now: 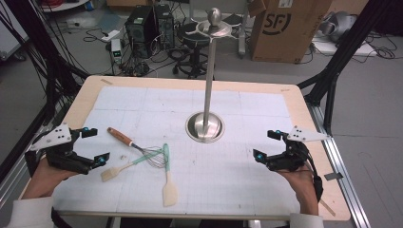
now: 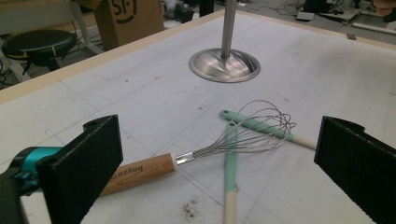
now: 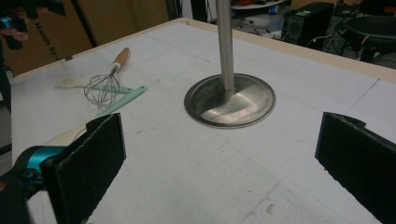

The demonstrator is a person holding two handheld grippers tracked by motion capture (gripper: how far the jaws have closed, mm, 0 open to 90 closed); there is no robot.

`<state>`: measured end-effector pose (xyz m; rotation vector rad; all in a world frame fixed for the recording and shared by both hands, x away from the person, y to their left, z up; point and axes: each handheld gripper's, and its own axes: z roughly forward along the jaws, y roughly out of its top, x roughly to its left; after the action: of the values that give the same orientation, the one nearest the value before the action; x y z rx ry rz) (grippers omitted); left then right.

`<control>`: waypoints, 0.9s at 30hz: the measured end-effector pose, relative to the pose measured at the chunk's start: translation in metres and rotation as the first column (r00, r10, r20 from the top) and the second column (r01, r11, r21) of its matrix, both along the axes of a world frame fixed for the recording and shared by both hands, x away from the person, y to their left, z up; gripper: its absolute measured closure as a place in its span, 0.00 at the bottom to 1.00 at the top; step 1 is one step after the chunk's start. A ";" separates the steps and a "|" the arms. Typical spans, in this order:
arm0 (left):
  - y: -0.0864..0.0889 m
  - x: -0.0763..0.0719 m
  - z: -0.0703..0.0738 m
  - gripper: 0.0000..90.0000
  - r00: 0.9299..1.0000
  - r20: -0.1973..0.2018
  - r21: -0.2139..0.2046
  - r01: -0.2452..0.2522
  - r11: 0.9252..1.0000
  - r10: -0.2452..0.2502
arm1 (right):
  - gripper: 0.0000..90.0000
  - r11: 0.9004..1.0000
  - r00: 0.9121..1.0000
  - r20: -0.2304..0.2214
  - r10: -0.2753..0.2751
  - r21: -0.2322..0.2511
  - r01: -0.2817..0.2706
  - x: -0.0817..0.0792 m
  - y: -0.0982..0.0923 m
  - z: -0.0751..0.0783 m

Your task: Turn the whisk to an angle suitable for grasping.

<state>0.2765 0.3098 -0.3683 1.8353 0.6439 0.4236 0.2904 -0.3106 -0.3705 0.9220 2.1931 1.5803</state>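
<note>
Both grippers — left [image 1: 94, 145] and right [image 1: 266, 145] — rest gaping and empty at the table's sides, the left nearest the whisk [image 1: 138, 148] lying across two spatulas, probably — the tangle blurs — its first pick.

Wire whisk [image 2: 243, 135], glossy wooden handle

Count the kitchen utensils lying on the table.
3, clustered left of the steel stand's base: a wooden-handled wire whisk, a mint-handled brush under its wires, and a mint-handled cream spatula nearest the person.
</note>
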 end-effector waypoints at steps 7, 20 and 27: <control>-0.002 -0.001 -0.001 0.02 1.000 -0.005 0.017 0.012 1.000 -0.012 | 0.00 1.000 1.000 -0.003 -0.009 -0.004 0.009 0.001 -0.001 -0.001; -0.001 0.001 0.001 0.02 0.999 -0.023 0.030 0.023 0.999 -0.023 | 0.00 1.000 1.000 0.002 -0.021 -0.007 0.021 0.001 -0.002 0.001; -0.005 0.010 0.015 0.02 0.996 -0.045 0.133 0.084 0.988 -0.078 | 0.00 0.999 1.000 -0.002 -0.030 -0.013 0.030 0.003 -0.002 0.000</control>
<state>0.2865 0.3052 -0.3533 1.9954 0.5767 0.3857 0.2935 -0.3130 -0.3702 0.9481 2.1784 1.5504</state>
